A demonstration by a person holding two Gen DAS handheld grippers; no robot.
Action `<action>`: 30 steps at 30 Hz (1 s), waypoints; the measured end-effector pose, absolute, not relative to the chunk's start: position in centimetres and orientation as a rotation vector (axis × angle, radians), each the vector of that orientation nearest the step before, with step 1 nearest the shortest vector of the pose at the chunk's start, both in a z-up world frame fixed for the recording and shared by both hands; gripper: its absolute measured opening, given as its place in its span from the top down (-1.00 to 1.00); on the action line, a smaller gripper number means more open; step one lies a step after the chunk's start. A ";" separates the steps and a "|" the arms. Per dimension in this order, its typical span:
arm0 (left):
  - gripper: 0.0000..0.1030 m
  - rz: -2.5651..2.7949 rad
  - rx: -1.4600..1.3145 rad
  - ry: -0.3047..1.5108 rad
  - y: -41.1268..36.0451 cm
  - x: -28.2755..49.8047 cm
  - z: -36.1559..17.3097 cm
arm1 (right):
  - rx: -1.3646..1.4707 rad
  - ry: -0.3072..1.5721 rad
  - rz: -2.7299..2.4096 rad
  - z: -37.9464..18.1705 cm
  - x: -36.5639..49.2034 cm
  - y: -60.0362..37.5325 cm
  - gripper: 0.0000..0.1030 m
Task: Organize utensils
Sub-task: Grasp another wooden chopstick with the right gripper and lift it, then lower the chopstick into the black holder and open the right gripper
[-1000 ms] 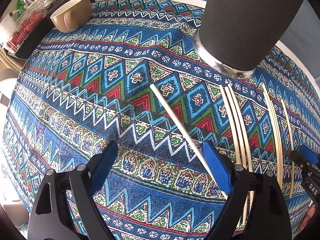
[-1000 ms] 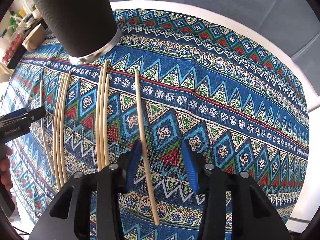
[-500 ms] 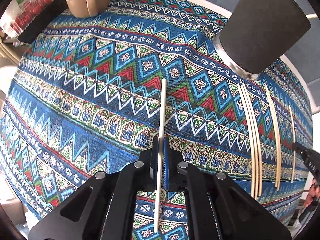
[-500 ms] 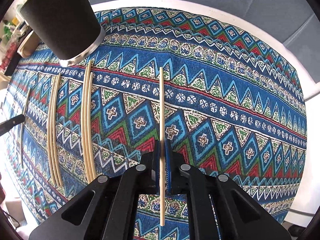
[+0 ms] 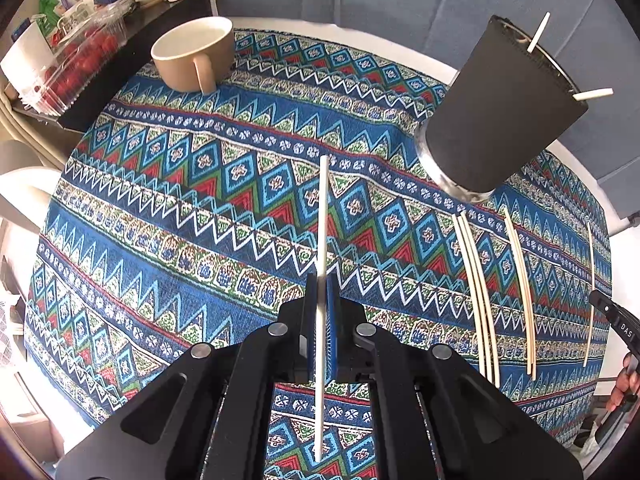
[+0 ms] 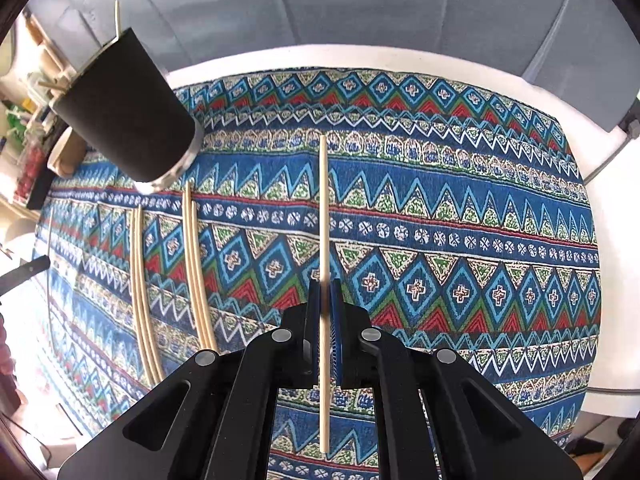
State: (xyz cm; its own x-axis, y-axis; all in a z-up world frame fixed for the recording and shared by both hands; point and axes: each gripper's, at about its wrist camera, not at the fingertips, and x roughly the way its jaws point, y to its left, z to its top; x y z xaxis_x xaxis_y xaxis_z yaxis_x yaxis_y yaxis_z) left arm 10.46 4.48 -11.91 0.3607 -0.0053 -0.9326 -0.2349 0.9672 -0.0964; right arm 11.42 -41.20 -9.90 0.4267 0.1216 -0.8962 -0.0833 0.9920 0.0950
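Note:
My left gripper (image 5: 321, 312) is shut on a pale chopstick (image 5: 323, 224), held above the patterned tablecloth. My right gripper (image 6: 325, 316) is shut on another chopstick (image 6: 324, 208), also lifted off the cloth. A black cup holder (image 5: 500, 120) stands at the back right in the left wrist view with two stick ends poking from its top; it is at the upper left in the right wrist view (image 6: 124, 108). Several loose chopsticks (image 5: 480, 284) lie on the cloth in front of the cup, left of my right gripper (image 6: 168, 276).
A tan mug (image 5: 192, 54) stands at the far left of the table. Beyond it a dark shelf holds a clear box of red fruit (image 5: 76, 68) and small jars. A grey sofa (image 6: 360, 8) lies behind the round table's white rim (image 6: 600, 340).
Both grippers closed on a chopstick each and lifted them off the cloth. Both cameras have risen, so the cup's top and the sticks in it now show.

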 end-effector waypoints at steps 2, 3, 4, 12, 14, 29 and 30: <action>0.91 0.133 -0.212 1.174 4.1 11.1 -10.6 | 0.076 1.092 0.141 -8.6 11.5 -41.2 0.91; 0.91 0.125 -0.193 1.157 3.8 11.7 -10.0 | 0.081 1.074 0.139 -7.8 11.5 -40.9 0.91; 0.91 0.110 -0.178 1.137 3.5 12.0 -9.1 | 0.076 1.056 0.135 -7.0 11.4 -40.6 0.91; 0.91 -0.024 -0.049 0.989 0.6 13.8 -3.1 | 0.062 0.943 0.144 -2.3 11.6 -37.4 0.91; 0.91 -0.052 -0.036 0.960 0.0 14.1 -1.9 | 0.073 0.918 0.148 -1.2 11.7 -36.8 0.91; 0.91 -0.171 0.002 0.862 -1.1 18.0 2.4 | 0.095 0.827 0.191 4.4 13.9 -32.8 0.90; 0.91 -0.175 0.000 0.853 -1.1 18.4 2.7 | 0.099 0.821 0.198 4.7 14.2 -32.5 0.90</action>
State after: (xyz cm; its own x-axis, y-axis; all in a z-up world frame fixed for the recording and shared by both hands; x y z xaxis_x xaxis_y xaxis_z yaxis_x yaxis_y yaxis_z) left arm 18.39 -1.10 2.70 0.6440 -0.1533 -0.7495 0.1533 0.9857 -0.0699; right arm 14.19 -32.50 4.66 0.6647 0.2129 -0.7161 -0.1363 0.9770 0.1639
